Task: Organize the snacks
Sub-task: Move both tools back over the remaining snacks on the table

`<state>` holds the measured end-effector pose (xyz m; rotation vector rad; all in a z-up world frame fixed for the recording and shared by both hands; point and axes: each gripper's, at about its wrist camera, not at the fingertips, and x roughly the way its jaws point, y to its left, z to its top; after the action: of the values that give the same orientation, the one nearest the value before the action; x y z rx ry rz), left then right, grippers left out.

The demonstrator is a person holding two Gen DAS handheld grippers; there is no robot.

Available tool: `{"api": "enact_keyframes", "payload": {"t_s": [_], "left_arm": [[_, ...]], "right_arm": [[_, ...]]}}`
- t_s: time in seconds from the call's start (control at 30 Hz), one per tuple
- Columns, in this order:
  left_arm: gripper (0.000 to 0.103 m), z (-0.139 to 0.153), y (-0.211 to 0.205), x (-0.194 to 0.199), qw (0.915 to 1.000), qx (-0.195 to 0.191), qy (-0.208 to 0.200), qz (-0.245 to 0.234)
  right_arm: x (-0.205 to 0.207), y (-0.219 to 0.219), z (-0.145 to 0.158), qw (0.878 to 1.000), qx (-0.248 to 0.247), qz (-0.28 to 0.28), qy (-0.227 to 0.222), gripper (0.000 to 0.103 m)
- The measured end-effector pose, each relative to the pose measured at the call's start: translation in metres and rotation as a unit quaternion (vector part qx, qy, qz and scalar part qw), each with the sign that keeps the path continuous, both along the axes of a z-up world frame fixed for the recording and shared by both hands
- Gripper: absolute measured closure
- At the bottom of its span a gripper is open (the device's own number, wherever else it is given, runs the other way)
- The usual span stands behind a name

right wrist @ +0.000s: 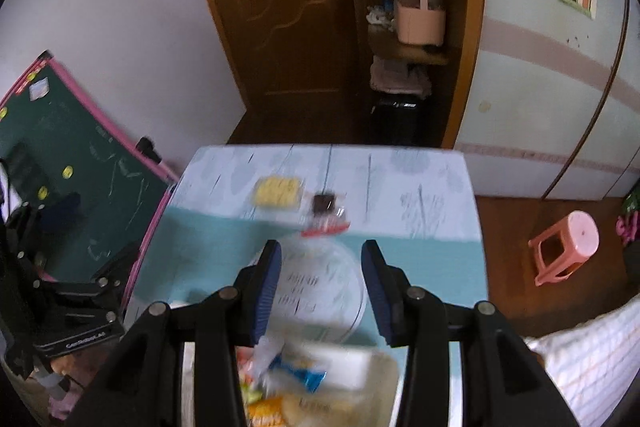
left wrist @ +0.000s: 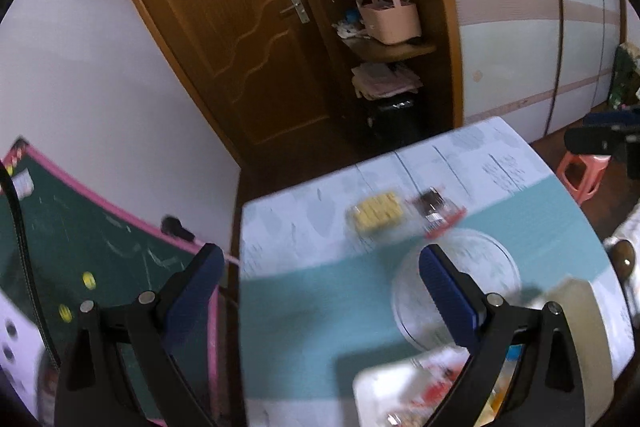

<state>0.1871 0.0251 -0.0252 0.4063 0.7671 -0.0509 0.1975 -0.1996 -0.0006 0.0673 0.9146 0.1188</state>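
**Both grippers above the table, holding nothing**

The left gripper point(left wrist: 320, 291) is tilted down toward the table point(left wrist: 304, 287), its jaws spread wide with only air between the blue pads point(left wrist: 192, 291). It sits over the table's near left edge, beside the green board point(left wrist: 80, 247).

The right gripper point(right wrist: 320, 287) also points steeply down, jaws part open and gripping nothing. Past its pads lies a round clear lid point(right wrist: 320, 287) on the table.

Directly below both grippers, at the near edge, is a white tray point(right wrist: 360, 363) of mixed snacks point(right wrist: 296, 375), blurred. Farther off, near the table's middle, lie a yellow cracker pack point(right wrist: 278, 191) and, just right of it, a dark snack packet point(right wrist: 326, 213) with a red edge. A pink stool point(right wrist: 568, 247) stands on the floor to the right.
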Motion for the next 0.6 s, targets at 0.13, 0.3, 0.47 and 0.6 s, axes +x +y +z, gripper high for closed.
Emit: {"api": "enact_keyframes", "payload": {"t_s": [0.13, 0.3, 0.47, 0.6], "left_arm": [[0.005, 0.000, -0.001, 0.053, 0.9997, 0.006, 0.021, 0.004], [0.005, -0.029, -0.003, 0.111, 0.9974, -0.010, 0.071, 0.004], [0.005, -0.085, -0.012, 0.150, 0.9946, 0.014, 0.103, -0.003], [0.005, -0.138, -0.017, 0.176, 0.9912, 0.057, 0.120, -0.005]], "right_arm": [[0.054, -0.005, 0.004, 1.000, -0.017, -0.018, 0.012, 0.061], [0.111, -0.008, -0.019, 0.999, -0.017, -0.020, 0.042, 0.061], [0.151, -0.008, -0.078, 0.995, 0.010, -0.021, 0.101, 0.061], [0.170, -0.001, -0.135, 0.989, 0.023, -0.015, 0.148, 0.061]]}}
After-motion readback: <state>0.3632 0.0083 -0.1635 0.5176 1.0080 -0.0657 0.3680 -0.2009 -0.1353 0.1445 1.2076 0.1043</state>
